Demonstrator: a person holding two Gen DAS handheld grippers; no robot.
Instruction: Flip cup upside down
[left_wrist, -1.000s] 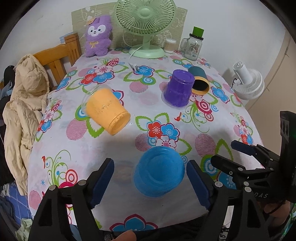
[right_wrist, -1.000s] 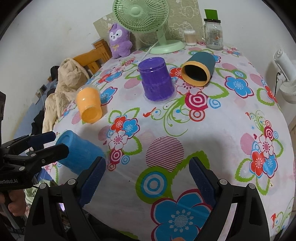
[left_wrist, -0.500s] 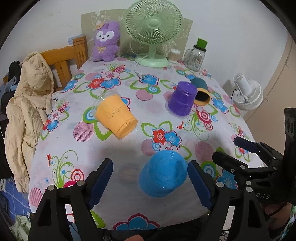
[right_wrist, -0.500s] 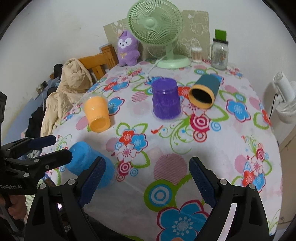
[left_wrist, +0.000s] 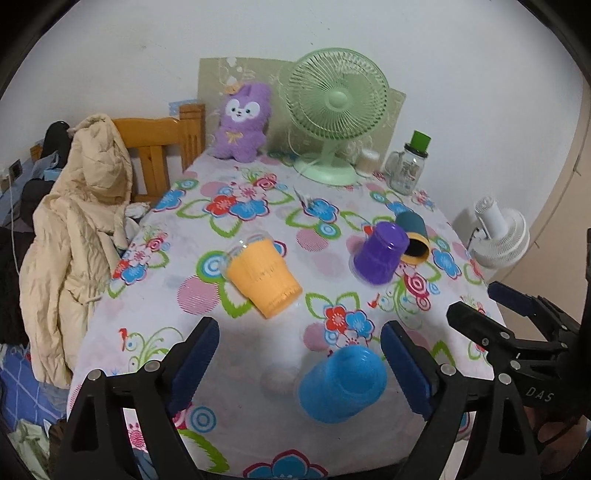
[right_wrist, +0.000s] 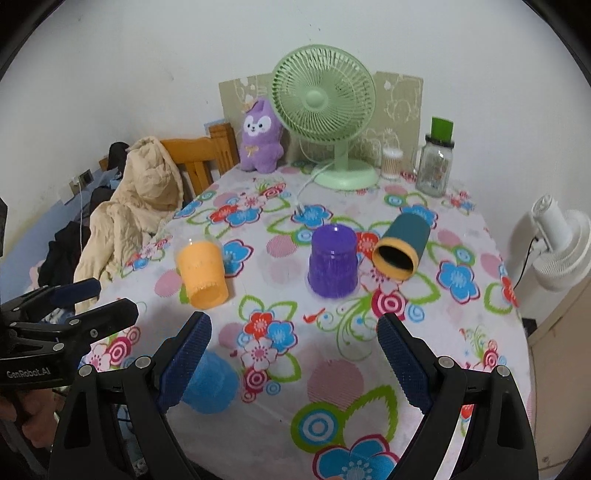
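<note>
Left gripper (left_wrist: 299, 354), marked "GenRobot.AI", and right gripper (right_wrist: 293, 350), marked "DAS": jaws wide, empty; blue cup (left_wrist: 341, 384) inverted near.

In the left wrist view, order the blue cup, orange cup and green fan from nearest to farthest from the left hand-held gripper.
From the left hand-held gripper:
1. Blue cup, by its right finger.
2. Orange cup, on its side, mid-table.
3. Green fan, at the far edge.

Small room, plain white walls

Floral tablecloth (left_wrist: 258, 229) covers the table, a wooden chair (left_wrist: 155, 147) with a beige puffer jacket (left_wrist: 77, 236) draped over it sits beside it, and a white floor fan (right_wrist: 557, 247) stands near a beige door.
</note>
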